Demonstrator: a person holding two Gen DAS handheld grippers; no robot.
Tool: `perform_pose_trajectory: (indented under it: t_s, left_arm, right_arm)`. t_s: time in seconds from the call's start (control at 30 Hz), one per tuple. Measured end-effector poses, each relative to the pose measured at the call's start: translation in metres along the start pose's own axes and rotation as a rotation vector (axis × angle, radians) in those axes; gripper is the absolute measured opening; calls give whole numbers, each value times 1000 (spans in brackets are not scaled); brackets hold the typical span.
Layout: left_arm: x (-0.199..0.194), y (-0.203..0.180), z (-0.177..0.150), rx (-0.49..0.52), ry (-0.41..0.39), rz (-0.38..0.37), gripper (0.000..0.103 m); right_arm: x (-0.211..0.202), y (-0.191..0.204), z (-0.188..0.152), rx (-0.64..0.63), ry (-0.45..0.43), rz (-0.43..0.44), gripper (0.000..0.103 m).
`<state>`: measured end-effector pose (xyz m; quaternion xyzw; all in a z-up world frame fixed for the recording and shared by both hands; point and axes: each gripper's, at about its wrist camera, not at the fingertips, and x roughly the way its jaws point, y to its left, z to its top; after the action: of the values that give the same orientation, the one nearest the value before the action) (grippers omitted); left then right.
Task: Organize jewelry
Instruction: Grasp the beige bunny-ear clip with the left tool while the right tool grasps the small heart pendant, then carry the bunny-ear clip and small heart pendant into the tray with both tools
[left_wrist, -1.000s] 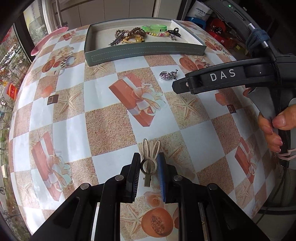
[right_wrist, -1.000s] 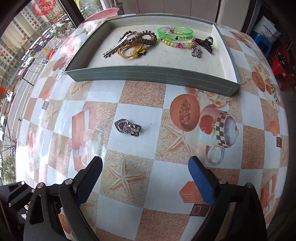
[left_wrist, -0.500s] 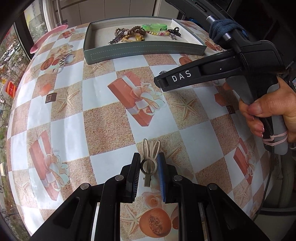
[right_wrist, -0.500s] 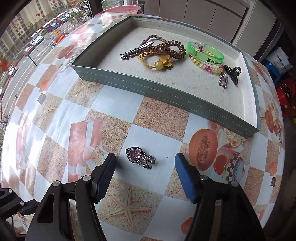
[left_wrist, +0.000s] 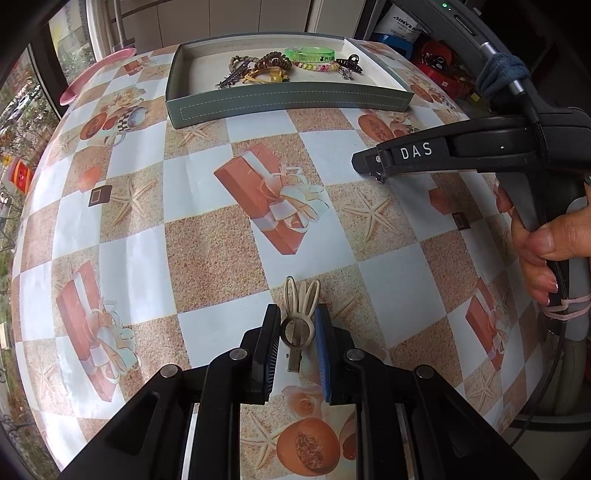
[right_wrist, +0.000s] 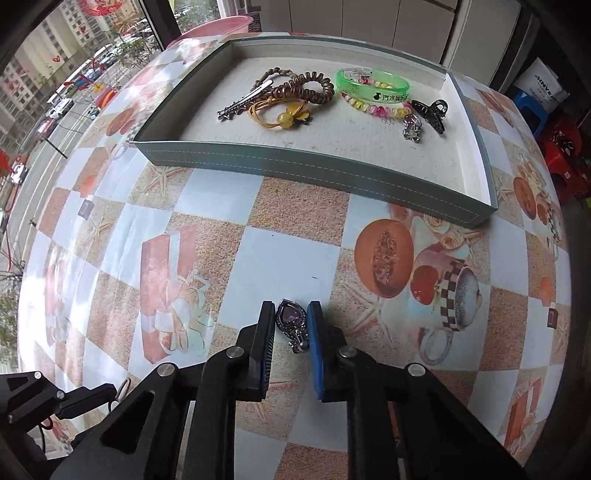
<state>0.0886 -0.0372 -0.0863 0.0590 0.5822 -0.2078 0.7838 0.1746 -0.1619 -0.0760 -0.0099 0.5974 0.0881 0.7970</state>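
My left gripper (left_wrist: 297, 323) is shut on a beige rabbit-ear hair clip (left_wrist: 300, 310), low over the patterned tablecloth. My right gripper (right_wrist: 291, 317) is shut on a purple heart-shaped gem clip (right_wrist: 290, 321) that rests on the table; its body shows in the left wrist view (left_wrist: 436, 155). The grey-green jewelry tray (right_wrist: 317, 162) stands at the far side and holds a green bangle (right_wrist: 373, 85), a bead bracelet, a brown coil hair tie (right_wrist: 306, 88), a yellow hair tie, a silver clip and a black claw clip (right_wrist: 432, 112).
A pink basin (left_wrist: 94, 79) sits at the table's far left edge by the window. Red and blue stools (right_wrist: 554, 144) and boxes stand on the floor to the right. A hand (left_wrist: 539, 254) grips the right gripper's handle.
The right gripper has come down around the purple heart clip and closed on it. The left gripper still holds the rabbit-ear clip in about the same place.
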Motion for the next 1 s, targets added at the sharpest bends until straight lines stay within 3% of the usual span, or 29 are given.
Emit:
perform_pose_trajectory:
  t_s: [0.53, 1.0]
  left_arm:
    - [-13, 4, 8, -33, -13, 5, 32]
    - [-22, 5, 38, -87, -36, 31, 32]
  right_arm:
    - [-33, -39, -60, 274, 34, 130, 19]
    - [-57, -52, -68, 353, 22, 159, 19]
